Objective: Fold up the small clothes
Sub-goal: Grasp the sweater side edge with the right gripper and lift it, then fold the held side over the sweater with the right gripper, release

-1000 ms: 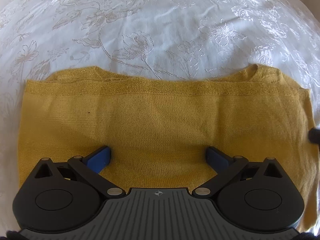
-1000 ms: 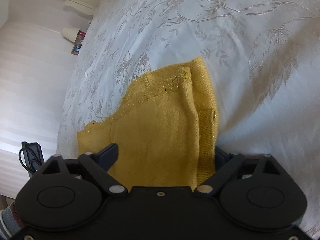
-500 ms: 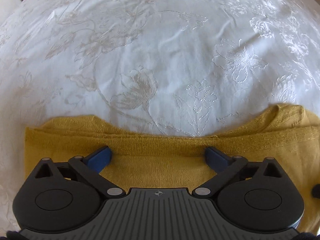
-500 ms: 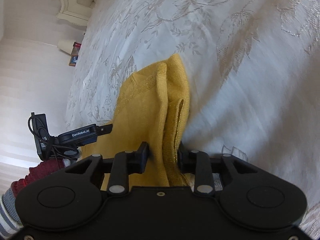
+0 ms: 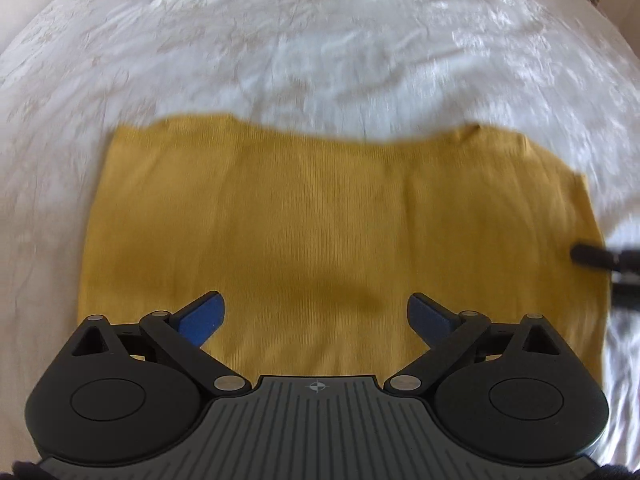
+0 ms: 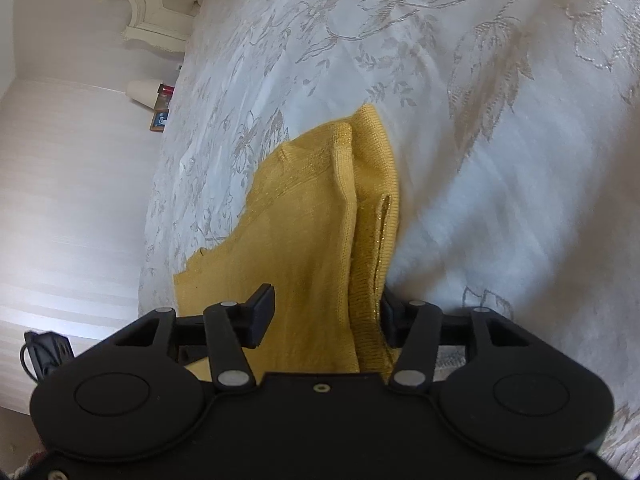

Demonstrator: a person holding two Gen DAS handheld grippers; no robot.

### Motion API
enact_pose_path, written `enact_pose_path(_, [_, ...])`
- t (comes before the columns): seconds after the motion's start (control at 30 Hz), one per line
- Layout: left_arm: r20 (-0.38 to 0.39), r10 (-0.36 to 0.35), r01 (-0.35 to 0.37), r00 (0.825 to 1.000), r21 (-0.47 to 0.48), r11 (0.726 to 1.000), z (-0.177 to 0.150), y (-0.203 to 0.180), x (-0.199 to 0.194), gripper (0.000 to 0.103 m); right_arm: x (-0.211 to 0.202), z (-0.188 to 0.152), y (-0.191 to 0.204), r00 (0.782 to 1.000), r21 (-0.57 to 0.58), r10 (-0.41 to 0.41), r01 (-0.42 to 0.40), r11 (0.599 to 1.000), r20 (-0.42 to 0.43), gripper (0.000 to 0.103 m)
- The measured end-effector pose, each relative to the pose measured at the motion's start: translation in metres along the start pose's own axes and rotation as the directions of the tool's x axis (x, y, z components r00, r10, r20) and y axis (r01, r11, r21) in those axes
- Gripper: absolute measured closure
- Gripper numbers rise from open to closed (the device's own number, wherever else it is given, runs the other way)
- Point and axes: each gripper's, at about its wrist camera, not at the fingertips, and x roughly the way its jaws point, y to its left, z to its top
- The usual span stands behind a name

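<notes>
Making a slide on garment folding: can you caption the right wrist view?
Right gripper, jaws just reopened, straddles the folded edge of a mustard knit top on a white embroidered bedspread.

A white bedspread with a woven flower pattern is covering the bed and catching soft daylight. A cream carved headboard is standing at the far end. A pale striped wall is running alongside. Small items are sitting by the bed's edge; a black cable is hanging low.
</notes>
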Motion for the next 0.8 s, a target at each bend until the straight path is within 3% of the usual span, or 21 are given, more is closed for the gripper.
enact_pose_path(0.2, [-0.09, 0.009, -0.004, 0.996, 0.05, 0.999, -0.038, 0.0, 0.016, 0.003, -0.002, -0.006, 0.013, 0.999, -0.041, -0.05, 0.05, 0.998, 0.005, 0.043])
enact_pose_path(0.27, [-0.112, -0.009, 0.016, 0.994, 0.066, 0.998, -0.039, 0.001, 0.019, 0.003, -0.001, -0.008, 0.022, 0.995, -0.079, -0.097, 0.097, 0.992, 0.011, 0.057])
enact_pose_path(0.3, [-0.105, -0.011, 0.018, 0.994, 0.066, 0.998, -0.037, 0.003, 0.016, 0.003, 0.0, -0.008, 0.026, 0.993, -0.092, -0.119, 0.119, 0.989, 0.006, 0.075])
enact_pose_path(0.5, [0.009, -0.057, 0.056, 0.998, 0.056, 0.997, -0.033, 0.029, -0.022, 0.004, -0.006, -0.013, 0.064, 0.988, -0.128, -0.143, 0.149, 0.981, 0.052, 0.074])
enact_pose_path(0.8, [0.12, -0.098, 0.096, 0.988, 0.021, 0.995, -0.028, 0.095, -0.049, 0.004, 0.01, -0.027, 0.153, 0.986, -0.166, -0.152, 0.161, 0.973, 0.066, 0.079])
